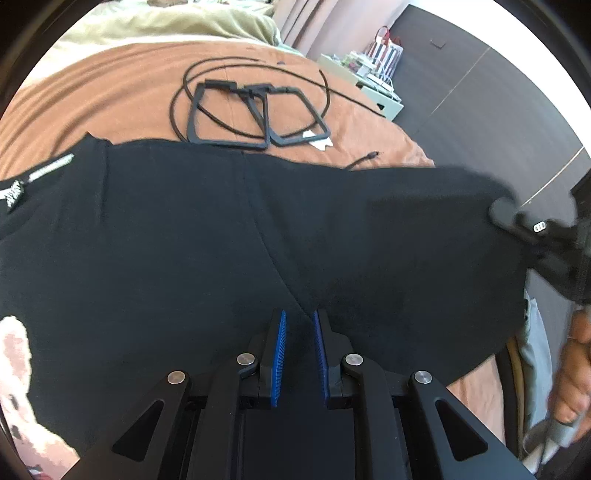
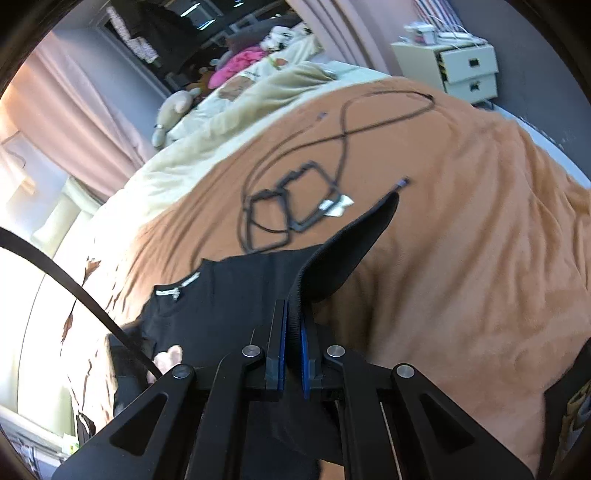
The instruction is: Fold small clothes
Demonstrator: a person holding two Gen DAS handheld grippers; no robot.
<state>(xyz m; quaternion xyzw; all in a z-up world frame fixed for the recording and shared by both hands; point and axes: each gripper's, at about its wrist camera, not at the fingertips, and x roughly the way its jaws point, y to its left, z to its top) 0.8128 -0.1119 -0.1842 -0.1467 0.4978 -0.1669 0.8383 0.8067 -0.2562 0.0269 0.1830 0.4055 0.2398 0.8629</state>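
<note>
Black shirt [image 1: 207, 236] lies spread across the orange-brown blanket [image 1: 110, 88] on the bed, its neck with a white printed label [image 1: 48, 168] off to the left in the left wrist view. A pale pink print [image 1: 14, 354] shows at the lower left edge of the cloth there. The left gripper [image 1: 298, 325] sits low over the near edge of the shirt; its blue-lined fingers [image 1: 281, 332] stand a little apart with dark cloth filling the gap, but I cannot tell whether they actually grip it or merely rest above it. The right gripper [image 2: 293, 325] has its fingers pressed together on a ribbed edge of the shirt [image 2: 229, 295], and from that pinch a flap of black cloth [image 2: 354, 243] rises up and away over the blanket [image 2: 461, 258]. In the left wrist view that same right gripper [image 1: 517, 218] appears blurred at the far right end of the shirt, with a hand [image 1: 572, 369] below it. Beyond the shirt, two black square frames [image 1: 255, 114] lie side by side on the blanket, ringed by a loose black cable [image 1: 177, 107]. A cream pillow [image 1: 177, 18] sits at the head of the bed, and a pale drawer unit [image 2: 465, 70] stands beside the bed.
</note>
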